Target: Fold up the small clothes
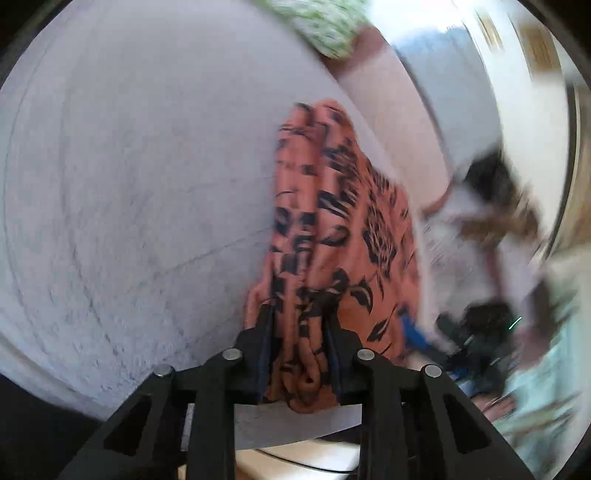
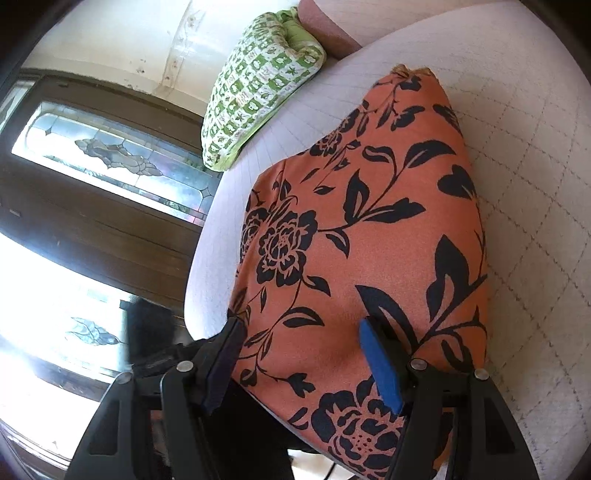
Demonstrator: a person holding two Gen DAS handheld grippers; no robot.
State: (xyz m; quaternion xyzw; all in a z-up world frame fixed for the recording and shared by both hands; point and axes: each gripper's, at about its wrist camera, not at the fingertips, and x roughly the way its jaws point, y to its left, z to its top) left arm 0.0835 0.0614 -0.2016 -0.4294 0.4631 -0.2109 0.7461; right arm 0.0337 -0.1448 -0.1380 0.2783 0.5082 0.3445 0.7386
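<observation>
An orange garment with a black flower print (image 2: 369, 221) lies on a pale quilted mattress (image 2: 535, 184). In the left wrist view the same garment (image 1: 332, 221) is bunched into folds and lifted, and my left gripper (image 1: 299, 314) is shut on its bunched end. In the right wrist view my right gripper (image 2: 299, 325) is open, its fingers spread over the near part of the flat cloth, with one blue pad (image 2: 380, 365) resting above the fabric. The left wrist view is blurred by motion.
A green and white patterned pillow (image 2: 258, 85) lies at the mattress's far edge, also in the left wrist view (image 1: 325, 26). A dark wooden door with leaded glass (image 2: 110, 155) stands left of the bed. The mattress edge (image 2: 207, 236) drops off at left.
</observation>
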